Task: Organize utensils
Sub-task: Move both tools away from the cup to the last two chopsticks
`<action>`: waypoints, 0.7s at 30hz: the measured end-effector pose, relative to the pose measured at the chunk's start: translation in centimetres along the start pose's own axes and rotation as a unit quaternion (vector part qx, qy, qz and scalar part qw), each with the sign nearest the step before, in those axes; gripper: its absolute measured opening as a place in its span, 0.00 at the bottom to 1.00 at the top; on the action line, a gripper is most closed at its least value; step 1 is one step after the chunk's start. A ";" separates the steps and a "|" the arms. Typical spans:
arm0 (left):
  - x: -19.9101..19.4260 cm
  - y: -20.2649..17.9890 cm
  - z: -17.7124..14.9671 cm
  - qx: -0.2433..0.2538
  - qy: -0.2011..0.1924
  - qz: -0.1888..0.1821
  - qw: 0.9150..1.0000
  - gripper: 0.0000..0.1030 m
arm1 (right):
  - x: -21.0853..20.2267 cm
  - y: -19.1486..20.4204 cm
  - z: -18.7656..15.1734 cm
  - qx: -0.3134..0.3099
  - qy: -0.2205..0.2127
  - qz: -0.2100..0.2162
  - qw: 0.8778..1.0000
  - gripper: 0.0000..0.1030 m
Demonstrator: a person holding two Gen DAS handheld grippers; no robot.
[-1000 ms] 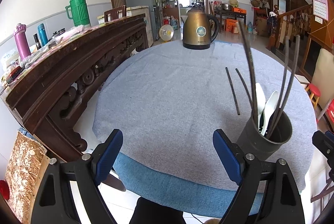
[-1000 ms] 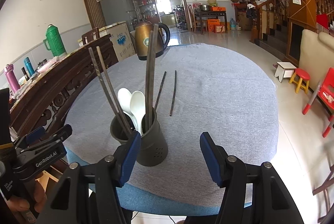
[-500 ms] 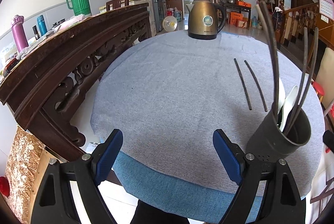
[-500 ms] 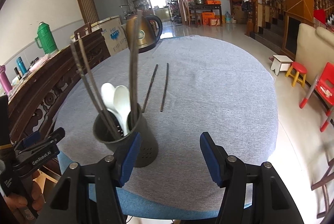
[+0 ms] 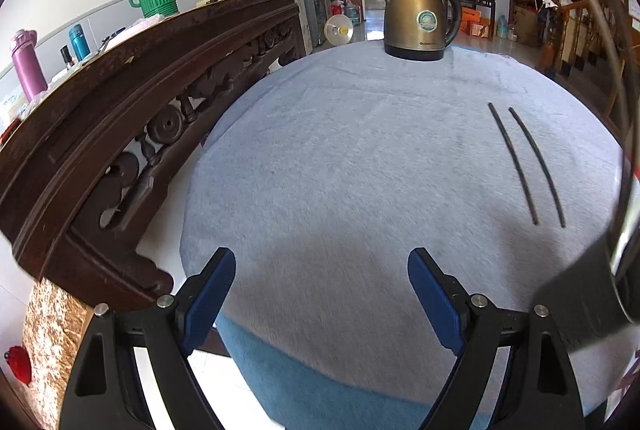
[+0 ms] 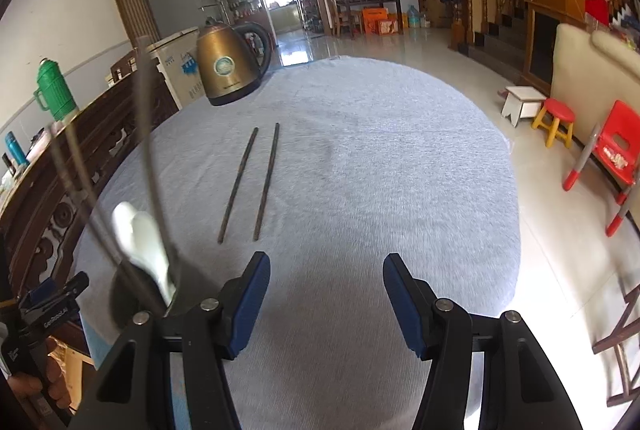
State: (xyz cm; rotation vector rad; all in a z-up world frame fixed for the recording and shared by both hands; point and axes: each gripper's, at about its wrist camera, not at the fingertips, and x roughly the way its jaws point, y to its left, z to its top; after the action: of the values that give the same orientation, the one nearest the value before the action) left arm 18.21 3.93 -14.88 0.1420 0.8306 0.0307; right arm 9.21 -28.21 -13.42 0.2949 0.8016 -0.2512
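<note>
Both grippers spread wide, holding nothing: right gripper (image 6: 322, 304) and left gripper (image 5: 322, 296) hover over the near edge of the table (image 6: 360, 157). Utensil holder (image 6: 138, 294) stands at that near edge, just left of the right gripper, with white spoons (image 6: 140, 242) and upright chopsticks (image 6: 148, 133) inside, blurred. Two loose chopsticks (image 6: 252, 181) lie side by side mid-table, apart from the holder. Kettle (image 6: 228, 65) at the far edge.

The utensil holder (image 5: 592, 294) is blurred, cut off by the frame edge.
</note>
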 end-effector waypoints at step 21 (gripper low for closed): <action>11.4 -6.7 11.1 0.074 0.077 -0.113 0.988 0.86 | 22.0 4.6 15.2 -0.029 0.146 0.065 0.987 0.61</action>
State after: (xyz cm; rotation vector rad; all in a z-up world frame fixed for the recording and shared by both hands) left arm 33.95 -3.06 -16.77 0.1864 1.0001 -0.2360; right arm 35.61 -31.65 -18.81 0.3310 1.0724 -0.0620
